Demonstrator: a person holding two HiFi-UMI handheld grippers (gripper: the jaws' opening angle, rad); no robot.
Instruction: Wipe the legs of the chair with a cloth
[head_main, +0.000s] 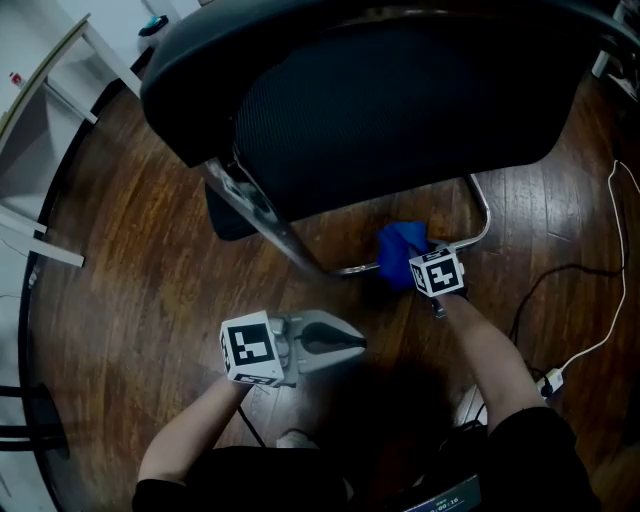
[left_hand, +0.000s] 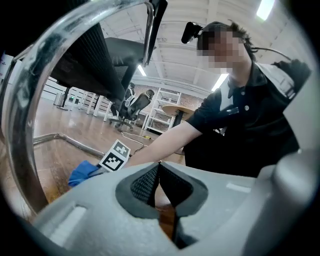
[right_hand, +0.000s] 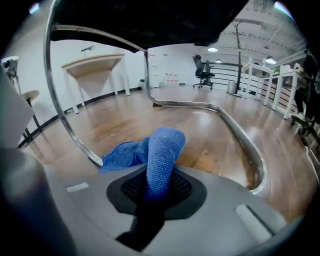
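Observation:
A black mesh chair (head_main: 390, 90) stands on a chrome tube frame (head_main: 483, 214) that runs along the wooden floor. My right gripper (head_main: 422, 264) is shut on a blue cloth (head_main: 398, 252), held against the frame's floor rail under the seat. In the right gripper view the cloth (right_hand: 162, 150) sticks up from the shut jaws of the right gripper (right_hand: 157, 187), with the chrome rail (right_hand: 235, 131) curving past on the right. My left gripper (head_main: 358, 342) hovers nearer me, shut and empty. In its own view the left gripper (left_hand: 159, 175) sits beside a chrome leg (left_hand: 20, 125).
White desk legs (head_main: 45, 95) stand at the far left. A white cable with a plug (head_main: 603, 335) and a black cable lie on the floor to the right. Other office chairs (left_hand: 131, 106) and shelving stand far across the room.

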